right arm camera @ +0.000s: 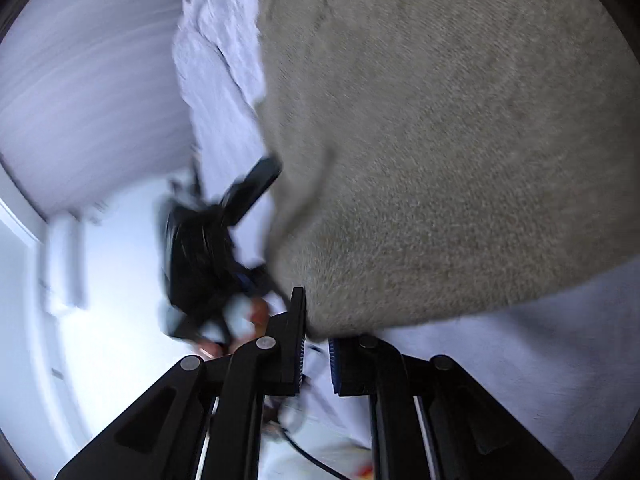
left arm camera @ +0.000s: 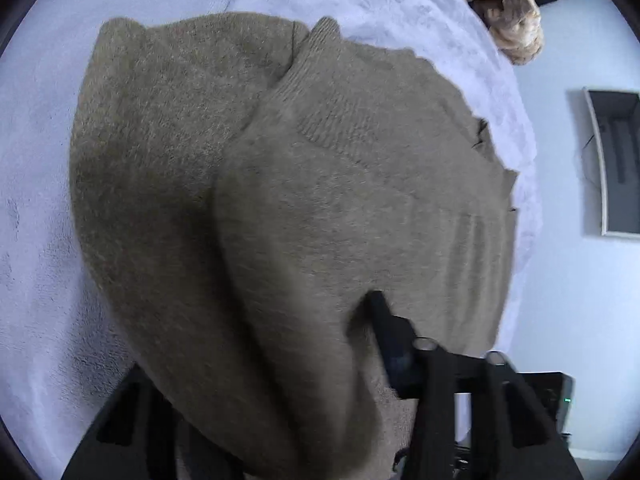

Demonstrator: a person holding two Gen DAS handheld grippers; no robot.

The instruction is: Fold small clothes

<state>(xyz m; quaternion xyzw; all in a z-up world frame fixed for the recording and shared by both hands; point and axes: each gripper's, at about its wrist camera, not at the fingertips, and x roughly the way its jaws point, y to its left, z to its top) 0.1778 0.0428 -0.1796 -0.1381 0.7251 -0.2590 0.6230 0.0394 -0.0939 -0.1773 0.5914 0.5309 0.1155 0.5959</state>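
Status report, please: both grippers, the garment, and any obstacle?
Left gripper shut on the knit garment, fabric draped over it. Right gripper open, at the garment's edge. Garment partly folded on the pale blanket. No obstacle seen.

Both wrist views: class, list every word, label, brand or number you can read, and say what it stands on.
None can be read.
Sweater: plain knit, no label showing.
Blanket: no print.
Green light on a dark device: a dot only, no text.
Right wrist view: too blurred for any text.
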